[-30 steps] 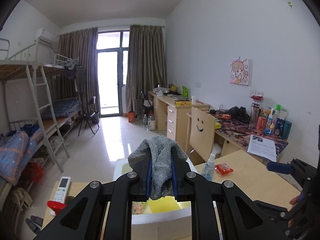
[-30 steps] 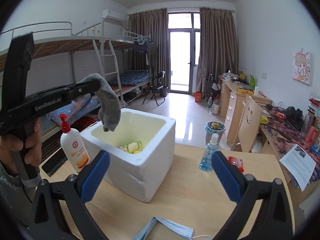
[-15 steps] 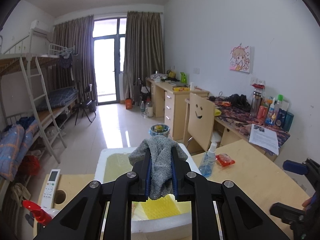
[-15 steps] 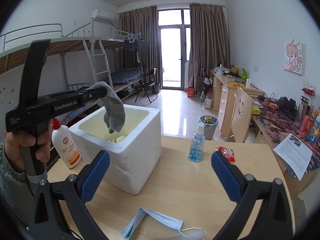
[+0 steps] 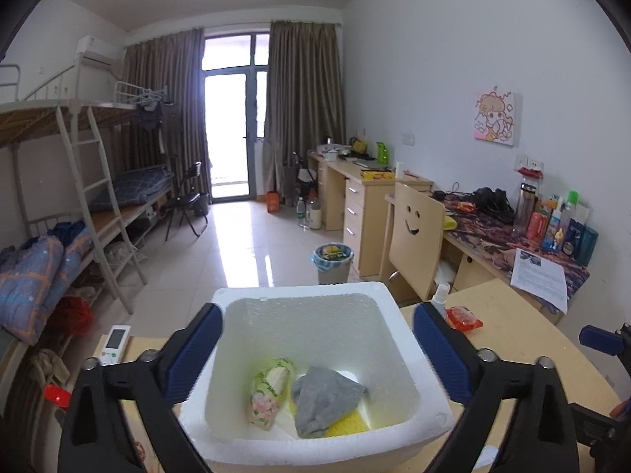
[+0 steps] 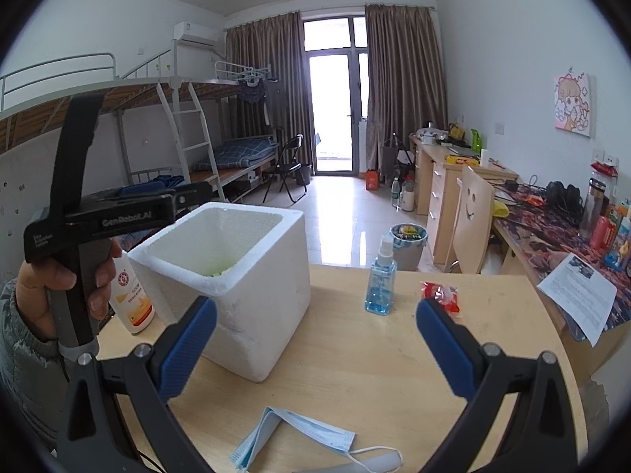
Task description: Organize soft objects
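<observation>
A white foam box [image 5: 394, 315] stands on the wooden table. Inside it lie a grey sock [image 5: 327, 398], a floral packet [image 5: 268, 394] and something yellow [image 5: 349, 427]. My left gripper [image 5: 315, 351] hangs right above the box. Its jaws are opening wide, with nothing between the blue pads. In the right wrist view the same box [image 6: 252, 287] is at the left, and a hand [image 6: 59, 276] holds the left gripper's handle beside it. My right gripper [image 6: 315, 347] is open and empty above the table. A light blue face mask [image 6: 292, 429] lies just below it.
A blue spray bottle [image 6: 380, 280] and a red packet [image 6: 439, 293] sit right of the box, a lotion bottle [image 6: 130, 295] left of it. A remote control [image 5: 114, 343] lies at the table's left edge. A chair [image 6: 471, 220] and cluttered desk stand to the right.
The left gripper has opened and let go of the grey sock, which now lies inside the foam box. The right gripper stays open and has dipped slightly toward the table.
</observation>
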Motion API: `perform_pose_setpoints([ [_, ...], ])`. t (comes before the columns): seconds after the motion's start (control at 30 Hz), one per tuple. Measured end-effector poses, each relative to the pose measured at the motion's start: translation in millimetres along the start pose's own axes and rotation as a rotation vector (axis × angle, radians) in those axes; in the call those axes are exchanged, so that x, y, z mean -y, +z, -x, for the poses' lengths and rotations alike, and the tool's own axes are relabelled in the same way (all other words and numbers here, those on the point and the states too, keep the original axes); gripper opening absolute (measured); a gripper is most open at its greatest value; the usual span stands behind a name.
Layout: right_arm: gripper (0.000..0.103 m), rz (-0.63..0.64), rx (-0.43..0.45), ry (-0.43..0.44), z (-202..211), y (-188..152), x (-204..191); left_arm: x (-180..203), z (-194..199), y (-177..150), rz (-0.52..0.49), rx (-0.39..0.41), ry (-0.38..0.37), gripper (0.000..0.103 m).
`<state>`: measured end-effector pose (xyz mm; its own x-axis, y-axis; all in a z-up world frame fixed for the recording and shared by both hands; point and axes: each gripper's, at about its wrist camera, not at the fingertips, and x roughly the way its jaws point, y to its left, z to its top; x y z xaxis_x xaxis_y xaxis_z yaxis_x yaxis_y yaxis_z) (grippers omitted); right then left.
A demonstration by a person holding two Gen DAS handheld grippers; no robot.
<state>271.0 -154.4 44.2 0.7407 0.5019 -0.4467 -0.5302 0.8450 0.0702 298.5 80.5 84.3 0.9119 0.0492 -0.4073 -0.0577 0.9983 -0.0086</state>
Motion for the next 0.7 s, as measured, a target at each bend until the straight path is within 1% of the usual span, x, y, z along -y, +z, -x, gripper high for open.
perform_pose_setpoints([
  [0.23,0.102,-0.002,0.024,0.007,14.8,0.8,-3.7,7.1,23.1,0.3,-0.005,0.03,0.001,0.102],
  [0.4,0.102,0.001,0.041,0.012,27.1,0.4,-7.6,12.5,42.2,-0.6,-0.027,0.053,0.018,0.102],
  [0.57,0.102,0.005,0.054,0.025,39.1,-1.2,-15.7,8.8,63.3,-4.2,0.0,0.068,0.004,0.102],
  [0.7,0.102,0.012,0.069,0.028,51.5,-2.6,-23.1,9.0,85.5,-6.7,-0.001,0.088,0.002,0.102],
])
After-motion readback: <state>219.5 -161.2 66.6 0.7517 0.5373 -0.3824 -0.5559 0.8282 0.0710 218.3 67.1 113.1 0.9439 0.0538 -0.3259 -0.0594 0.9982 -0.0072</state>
